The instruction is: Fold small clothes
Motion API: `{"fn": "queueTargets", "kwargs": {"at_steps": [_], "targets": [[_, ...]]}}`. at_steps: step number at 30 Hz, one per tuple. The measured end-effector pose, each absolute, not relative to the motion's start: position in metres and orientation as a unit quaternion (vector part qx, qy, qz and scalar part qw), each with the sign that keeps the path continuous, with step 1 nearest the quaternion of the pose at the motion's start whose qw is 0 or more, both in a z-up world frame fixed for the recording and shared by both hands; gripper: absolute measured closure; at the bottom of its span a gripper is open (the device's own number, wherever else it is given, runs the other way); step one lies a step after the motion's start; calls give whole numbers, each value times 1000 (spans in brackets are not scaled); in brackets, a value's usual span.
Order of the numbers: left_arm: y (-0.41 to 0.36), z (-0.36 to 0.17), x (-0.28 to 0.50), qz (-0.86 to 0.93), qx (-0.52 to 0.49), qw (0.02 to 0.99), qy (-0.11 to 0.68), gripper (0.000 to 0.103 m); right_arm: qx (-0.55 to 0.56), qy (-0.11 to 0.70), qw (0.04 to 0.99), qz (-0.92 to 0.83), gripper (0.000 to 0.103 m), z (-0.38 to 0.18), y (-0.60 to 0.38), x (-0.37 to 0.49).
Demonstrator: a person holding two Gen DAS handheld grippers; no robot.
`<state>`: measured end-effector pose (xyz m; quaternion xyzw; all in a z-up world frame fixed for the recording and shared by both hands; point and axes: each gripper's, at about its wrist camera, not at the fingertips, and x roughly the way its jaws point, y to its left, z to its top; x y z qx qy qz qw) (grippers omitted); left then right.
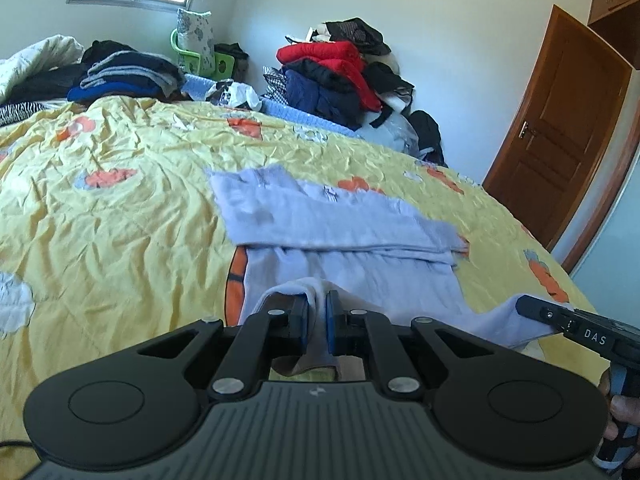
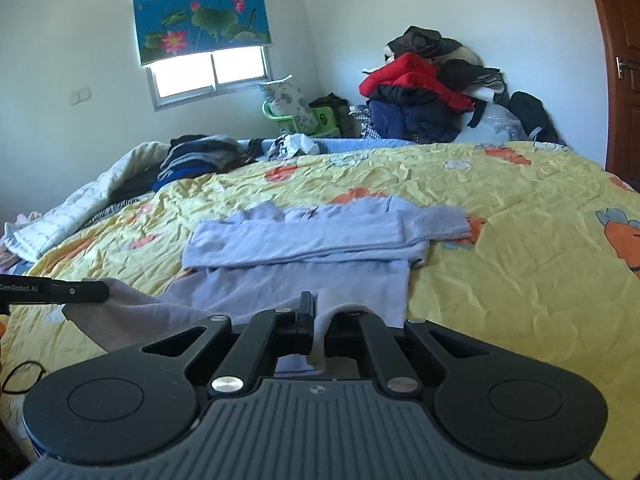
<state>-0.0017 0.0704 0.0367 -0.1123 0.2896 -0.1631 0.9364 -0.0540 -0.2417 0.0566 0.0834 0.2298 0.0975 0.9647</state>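
Note:
A pale lilac garment (image 1: 336, 224) (image 2: 304, 248) lies on the yellow bedspread, its sleeves folded across the body. Its near hem is lifted off the bed at two corners. My left gripper (image 1: 318, 308) is shut on the left corner of the hem, cloth pinched between the blue pads. My right gripper (image 2: 318, 312) is shut on the right corner, the fabric draped over its fingers. In the left wrist view the right gripper (image 1: 532, 306) enters from the right edge holding cloth. In the right wrist view the left gripper (image 2: 96, 291) reaches in from the left.
The yellow bedspread (image 1: 120, 184) with orange prints covers the bed. Folded dark clothes (image 1: 128, 72) are stacked at the far side. A heap of red and dark clothes (image 1: 340, 72) rises against the wall. A wooden door (image 1: 560, 136) stands at the right.

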Motion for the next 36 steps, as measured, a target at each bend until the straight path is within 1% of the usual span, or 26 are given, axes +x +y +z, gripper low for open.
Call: {"fn": "queueTargets", "kwargs": {"at_steps": [12,22,36], "targets": [[66,30,25,-140,-120,935,304,94,98,221,967,85,97,52,-246,-33],[56,30,33,-121,-77,942,302,94,94,215,969,82,97,50,-244,-29],[50,32,49,-116,-71,944,300,94,103,208,970,75,97,46,-248,-14]]}}
